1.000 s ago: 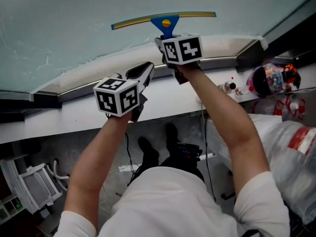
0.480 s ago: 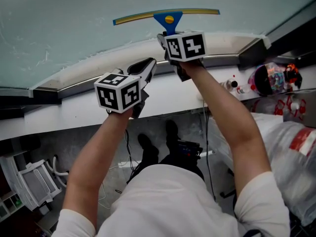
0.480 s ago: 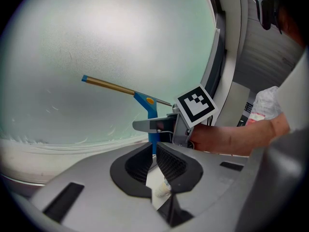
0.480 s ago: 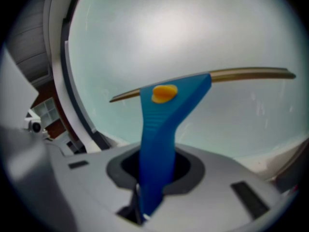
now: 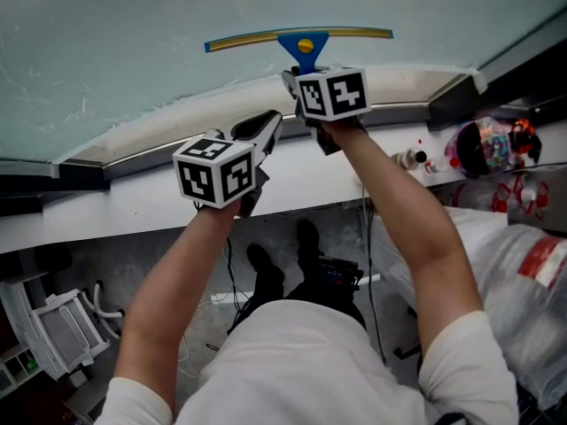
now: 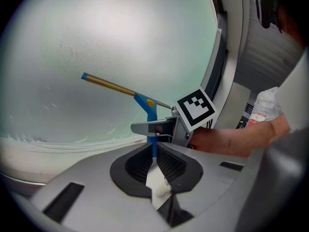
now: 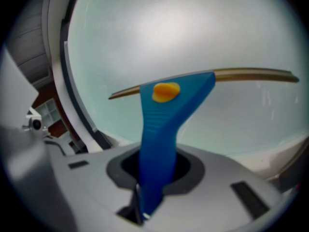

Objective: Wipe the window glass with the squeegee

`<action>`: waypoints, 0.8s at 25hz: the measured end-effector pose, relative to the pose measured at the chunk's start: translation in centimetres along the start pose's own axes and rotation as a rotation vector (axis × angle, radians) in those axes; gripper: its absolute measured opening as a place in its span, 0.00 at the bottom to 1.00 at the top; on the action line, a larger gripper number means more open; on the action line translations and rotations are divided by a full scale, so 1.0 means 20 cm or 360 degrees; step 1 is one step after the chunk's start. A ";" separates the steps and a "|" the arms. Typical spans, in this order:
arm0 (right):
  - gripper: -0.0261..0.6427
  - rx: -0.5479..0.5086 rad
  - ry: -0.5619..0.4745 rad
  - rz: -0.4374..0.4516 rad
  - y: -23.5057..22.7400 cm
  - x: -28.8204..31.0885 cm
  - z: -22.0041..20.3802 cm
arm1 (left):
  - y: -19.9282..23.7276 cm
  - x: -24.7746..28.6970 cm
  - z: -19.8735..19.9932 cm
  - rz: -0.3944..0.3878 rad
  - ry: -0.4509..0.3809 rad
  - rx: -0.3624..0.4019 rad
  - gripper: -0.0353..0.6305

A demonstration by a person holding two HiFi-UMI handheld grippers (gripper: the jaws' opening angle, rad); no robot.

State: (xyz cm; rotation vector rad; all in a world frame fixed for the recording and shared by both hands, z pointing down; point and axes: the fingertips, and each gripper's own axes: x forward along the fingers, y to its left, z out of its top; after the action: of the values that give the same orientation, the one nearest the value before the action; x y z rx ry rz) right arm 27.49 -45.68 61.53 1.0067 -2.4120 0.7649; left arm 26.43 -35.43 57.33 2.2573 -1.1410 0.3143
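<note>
The squeegee [image 5: 302, 42] lies against the lower part of the window glass [image 5: 133, 34]. Its long yellowish blade runs nearly level across the pane, and its blue handle points down toward the person. The right hand-held gripper [image 5: 306, 67] grips that handle: in the right gripper view the blue shaft [image 7: 158, 144] stands between the two jaws, which are clamped on its sides. Just below the blade, a pale, rough band of residue [image 5: 204, 94] follows the bottom edge of the glass where it meets the white sill [image 5: 115, 209]. The left hand-held gripper [image 5: 264, 127] hangs lower and to the left, over the sill and apart from the tool. Its jaws are drawn together, with what looks like a small whitish scrap [image 6: 158, 185] lodged in the narrow gap between them. It appears to take no part in the wiping. The step in hand looks like a wiping pass low on the pane, with much of the hazy glass above yet to be covered. The next move calls for firm, even pressure so the whole blade edge stays flat on the glass. The grip on the handle must also be steady enough that the blade does not twist as it is drawn along.
</note>
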 end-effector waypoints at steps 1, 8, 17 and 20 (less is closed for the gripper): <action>0.17 0.0001 0.0006 0.0002 0.00 0.01 -0.01 | 0.00 0.00 0.00 0.0000 0.0001 -0.0003 0.12; 0.17 0.0016 0.0047 0.0013 -0.02 0.06 -0.10 | 0.03 0.02 -0.03 0.0005 0.0015 -0.0017 0.12; 0.17 -0.0018 0.0143 -0.0011 -0.08 0.15 -0.25 | 0.07 0.05 -0.07 0.0016 0.0042 -0.0038 0.12; 0.17 -0.0058 0.0175 -0.0027 -0.11 0.17 -0.30 | 0.09 0.06 -0.08 0.0022 0.0052 -0.0047 0.12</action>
State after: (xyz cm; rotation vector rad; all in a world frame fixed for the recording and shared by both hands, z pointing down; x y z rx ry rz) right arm 27.81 -45.06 68.71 0.9445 -2.3130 0.7475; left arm 25.84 -36.05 59.93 2.2113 -1.1377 0.3363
